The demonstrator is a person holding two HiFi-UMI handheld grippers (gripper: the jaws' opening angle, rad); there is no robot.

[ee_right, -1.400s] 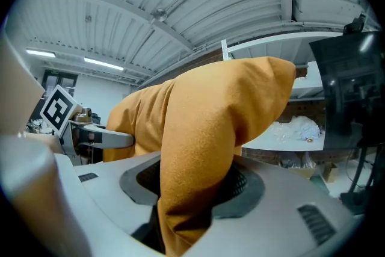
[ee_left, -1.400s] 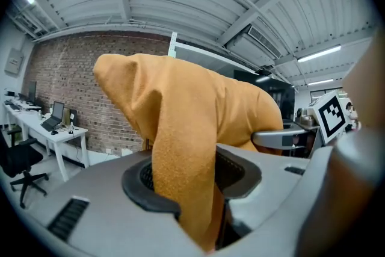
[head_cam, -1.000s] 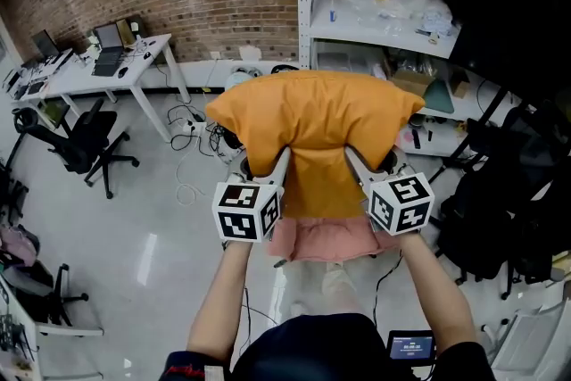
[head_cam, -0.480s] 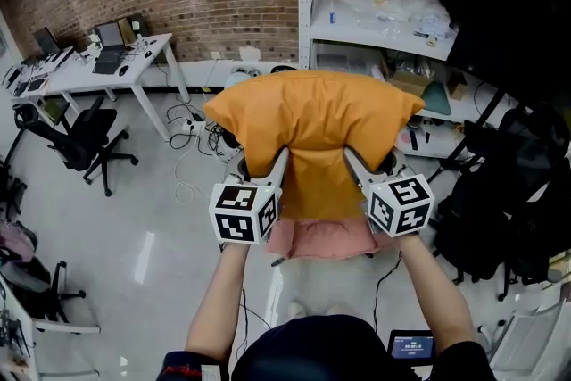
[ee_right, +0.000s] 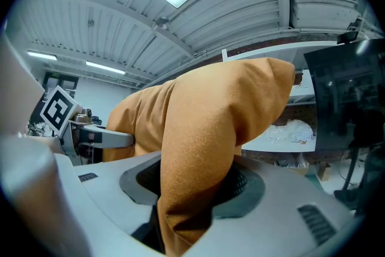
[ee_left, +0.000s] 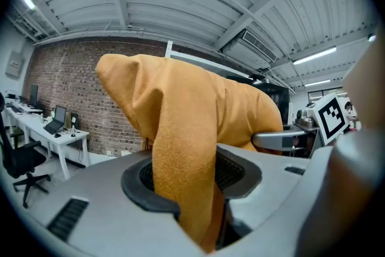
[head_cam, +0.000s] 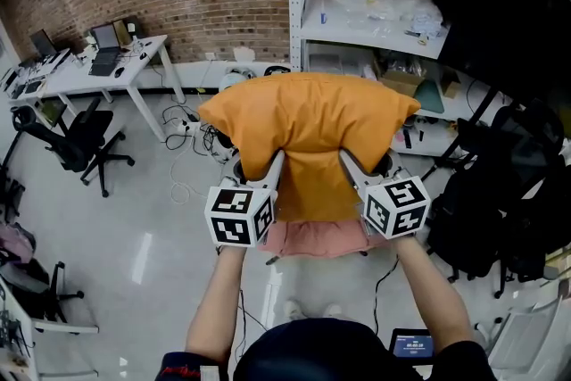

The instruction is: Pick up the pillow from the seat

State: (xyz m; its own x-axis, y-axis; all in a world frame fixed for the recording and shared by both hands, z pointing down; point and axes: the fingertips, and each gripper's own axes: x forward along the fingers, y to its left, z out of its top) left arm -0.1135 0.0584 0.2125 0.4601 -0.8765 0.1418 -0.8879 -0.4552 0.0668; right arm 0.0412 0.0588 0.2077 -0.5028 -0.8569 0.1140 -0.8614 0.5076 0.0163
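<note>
Pillow, orange, hangs in the air above the pink seat and, as far as I can judge, is clear of it. Left gripper is clamped on a fold of the pillow's lower edge near its left corner. Right gripper is clamped the same way near the right corner. Step in hand: the lift, which I judge essentially done. Next move calls for a level, steady hold so the fabric does not slip.
</note>
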